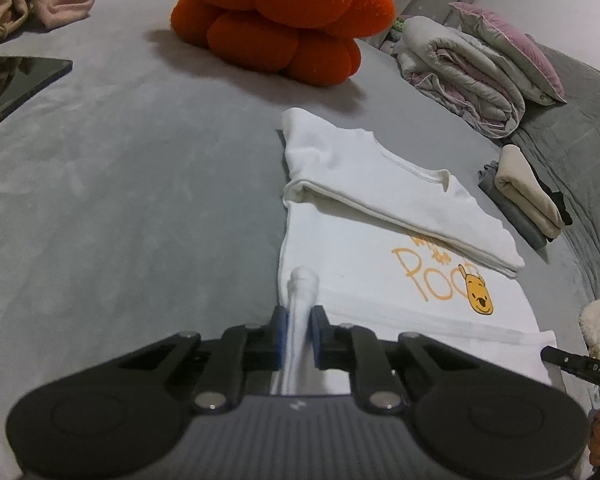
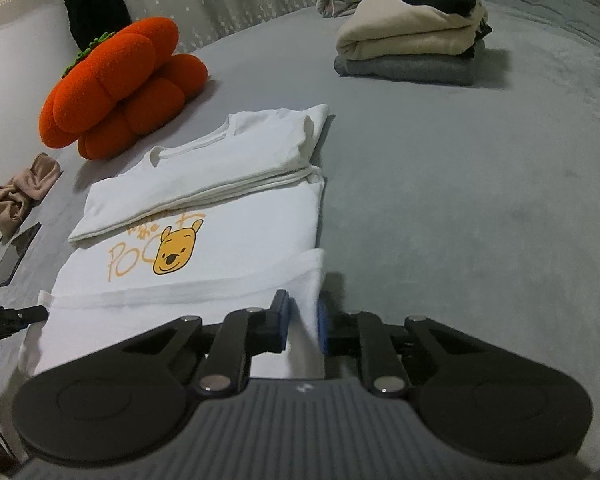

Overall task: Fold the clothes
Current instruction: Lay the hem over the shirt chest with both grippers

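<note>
A white T-shirt (image 1: 380, 240) with a yellow bear print lies on the grey bed, its collar end folded over the chest; it also shows in the right wrist view (image 2: 236, 216). My left gripper (image 1: 299, 316) is shut on the shirt's bottom hem at its left corner, with the cloth bunched between the blue pads. My right gripper (image 2: 303, 308) is shut on the hem at the right corner. The tip of the other gripper (image 1: 572, 364) shows at the right edge of the left wrist view, and the left one at the left edge of the right wrist view (image 2: 16, 316).
An orange pumpkin cushion (image 1: 284, 16) (image 2: 116, 84) sits behind the shirt. A stack of folded clothes (image 2: 412, 44) (image 1: 528, 196) and folded quilts (image 1: 472, 68) lie at the right. A dark tablet (image 1: 12, 84) and a beige garment (image 1: 32, 0) lie at the left.
</note>
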Available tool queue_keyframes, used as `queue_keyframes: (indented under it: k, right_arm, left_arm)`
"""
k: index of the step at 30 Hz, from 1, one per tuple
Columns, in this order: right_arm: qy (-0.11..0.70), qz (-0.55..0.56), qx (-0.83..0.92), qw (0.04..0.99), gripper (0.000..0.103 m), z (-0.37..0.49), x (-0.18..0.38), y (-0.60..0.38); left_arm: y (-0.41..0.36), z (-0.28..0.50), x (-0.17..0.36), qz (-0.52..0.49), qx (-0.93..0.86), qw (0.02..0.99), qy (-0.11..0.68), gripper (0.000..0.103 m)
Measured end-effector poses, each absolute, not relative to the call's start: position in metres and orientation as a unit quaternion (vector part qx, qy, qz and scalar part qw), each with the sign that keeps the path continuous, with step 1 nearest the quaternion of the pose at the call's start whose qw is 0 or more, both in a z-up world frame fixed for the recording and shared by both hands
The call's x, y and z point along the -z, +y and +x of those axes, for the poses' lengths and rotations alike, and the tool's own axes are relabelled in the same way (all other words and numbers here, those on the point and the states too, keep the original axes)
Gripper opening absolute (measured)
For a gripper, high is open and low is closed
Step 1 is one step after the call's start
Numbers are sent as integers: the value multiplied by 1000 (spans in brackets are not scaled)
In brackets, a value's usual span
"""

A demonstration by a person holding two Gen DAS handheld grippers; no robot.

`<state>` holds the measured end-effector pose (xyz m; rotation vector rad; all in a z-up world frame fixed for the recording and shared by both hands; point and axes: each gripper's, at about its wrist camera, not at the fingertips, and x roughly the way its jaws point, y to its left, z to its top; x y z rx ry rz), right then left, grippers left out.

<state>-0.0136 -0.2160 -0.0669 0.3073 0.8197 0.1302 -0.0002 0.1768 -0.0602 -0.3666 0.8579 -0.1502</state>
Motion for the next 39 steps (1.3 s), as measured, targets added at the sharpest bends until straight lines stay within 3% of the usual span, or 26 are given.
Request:
queue_keyframes:
  k: [12, 39]
  right_arm:
    - [369, 146, -52, 917, 7, -24, 64, -213]
    - [270, 126, -47, 953, 5, -30, 46, -204]
  left_arm:
    - [168, -18, 56, -153, 65, 917, 362, 7]
    - [171, -17, 38, -172, 63, 939, 291, 6]
